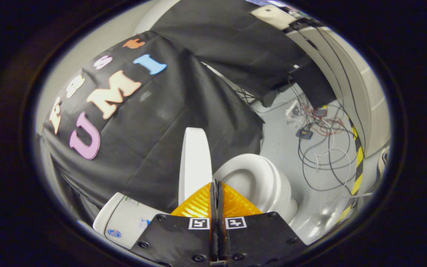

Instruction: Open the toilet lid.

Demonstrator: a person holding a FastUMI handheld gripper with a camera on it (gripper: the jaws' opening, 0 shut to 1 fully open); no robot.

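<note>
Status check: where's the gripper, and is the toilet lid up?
Gripper shut, fingers together, holding nothing. Toilet lid raised, standing edge-on just ahead of the fingertips; toilet seat exposed beside it. Loose cables on the floor beyond, clear of the toilet.

Lab recording booth, black cloth wall (169,122), loose cables (321,148) on grey floor, hazard-striped tape (358,163), toilet (258,181) as prop

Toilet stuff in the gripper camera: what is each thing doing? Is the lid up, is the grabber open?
Toilet lid: raised, standing upright just beyond the fingers.
Toilet seat: down on the bowl, uncovered.
Toilet tank: closed, its top on, beside the raised lid.
Gripper: fingers shut together, holding nothing.
Cables: lying loose on the floor beyond the toilet.
</note>
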